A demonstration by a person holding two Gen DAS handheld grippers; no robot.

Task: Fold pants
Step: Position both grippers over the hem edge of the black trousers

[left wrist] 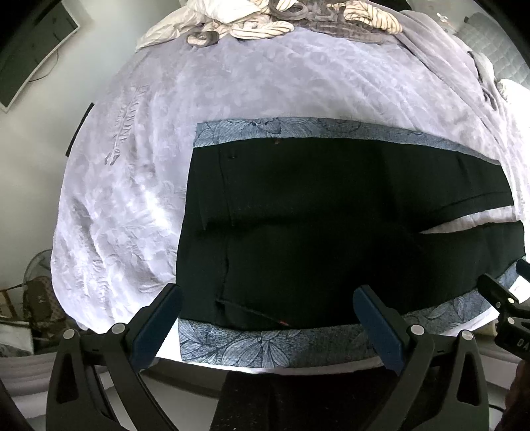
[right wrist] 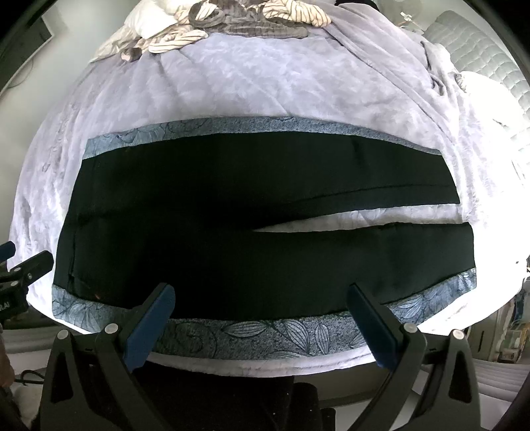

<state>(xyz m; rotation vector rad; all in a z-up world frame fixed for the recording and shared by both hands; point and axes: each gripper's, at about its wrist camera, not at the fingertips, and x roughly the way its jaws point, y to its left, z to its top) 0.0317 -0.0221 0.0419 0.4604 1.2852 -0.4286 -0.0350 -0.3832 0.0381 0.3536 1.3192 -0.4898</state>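
Black pants (left wrist: 314, 225) lie spread flat on a blue leaf-patterned mat (left wrist: 265, 346), waistband to the left, the two legs running right with a narrow gap between them. They also show in the right wrist view (right wrist: 232, 225) on the same mat (right wrist: 265, 335). My left gripper (left wrist: 268, 318) is open and empty, hovering over the near edge by the waistband end. My right gripper (right wrist: 260, 315) is open and empty, above the near edge of the lower leg. Each gripper shows at the side of the other view: the right gripper (left wrist: 510, 298), the left gripper (right wrist: 23, 265).
The mat lies on a bed with a lavender quilted cover (left wrist: 232, 99). A heap of striped and grey clothes (left wrist: 281, 16) lies at the far end. A screen (left wrist: 29, 53) hangs on the left wall. A bag (left wrist: 39, 305) sits on the floor at left.
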